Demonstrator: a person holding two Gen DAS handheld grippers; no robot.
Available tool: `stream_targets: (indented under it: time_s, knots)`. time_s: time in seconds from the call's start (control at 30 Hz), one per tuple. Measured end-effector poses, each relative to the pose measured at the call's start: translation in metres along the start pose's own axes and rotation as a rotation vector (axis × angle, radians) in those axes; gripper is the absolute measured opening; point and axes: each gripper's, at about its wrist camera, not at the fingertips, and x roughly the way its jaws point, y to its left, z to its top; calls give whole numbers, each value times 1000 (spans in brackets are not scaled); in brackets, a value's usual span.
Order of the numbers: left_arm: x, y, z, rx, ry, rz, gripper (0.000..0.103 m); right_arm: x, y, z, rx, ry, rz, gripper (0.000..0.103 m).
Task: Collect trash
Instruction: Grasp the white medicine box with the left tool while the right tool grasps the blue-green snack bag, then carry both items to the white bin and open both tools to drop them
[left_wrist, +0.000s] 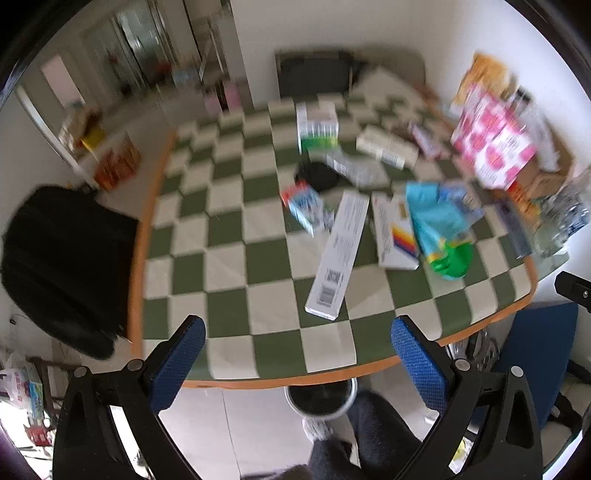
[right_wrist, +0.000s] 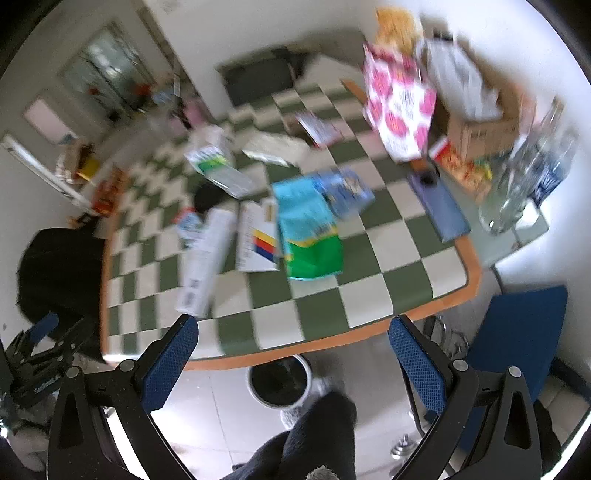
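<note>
- Big table (left_wrist: 229, 236) with a green and white checkered cloth, orange edge, fills most of both views.
- Trash sits mid-table: a long white box (left_wrist: 338, 254), just beside it a flat white box with colour stripes (left_wrist: 393, 236), then a blue-green bag (left_wrist: 439, 229) overlapping that one.
- Round bin (left_wrist: 320, 400) on the floor just under the table's near edge.
- Left gripper (left_wrist: 295, 354) is wide open, holding nothing, hanging over the near edge.
- Right gripper (right_wrist: 293, 356) same deal: spread wide, empty, above the edge and bin.
</note>
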Motion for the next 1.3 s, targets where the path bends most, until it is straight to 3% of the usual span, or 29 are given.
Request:
stream_targets:
  time_s: [0.13,0.2,0.27,0.53,0.57,0.6,0.67,0.77,0.8,0.83,0.9,0.97,1.3]
  knots:
    - [63,-10,21,40,117,6,102,92,-10,37,-7,120,-49,103]
    - [98,-19,35,64,180,-10,87,121,-11,50,-16,160,-60,103]
    - [126,-28,47,87,236,-29,78,151,-9,64,-32,192,-78,103]
    - [197,-61,79,196,343,-43,77,226,9,104,-132,286,-95,103]
    - [203,-63,79,205,357,-41,68,233,12,105,-146,302,-91,103]
    - [206,-64,79,210,366,-39,52,241,14,106,-161,316,-96,103]
    - [209,-62,79,209,379,-27,46,251,18,107,-182,334,-111,103]
    - [202,-55,76,170,369,-24,45,263,20,107,-191,353,-130,100]
    - [199,-52,75,152,368,-25,45,264,20,107,-192,349,-131,96]
    - [195,-48,73,129,364,-27,45,264,20,106,-194,348,-142,81]
    - [189,-43,70,94,356,-21,45,262,17,107,-188,337,-138,75]
    - [181,-36,68,55,343,-21,45,257,14,105,-175,328,-134,62]
    - [103,0,20,-74,210,-49,45,189,9,69,-94,234,-76,57]
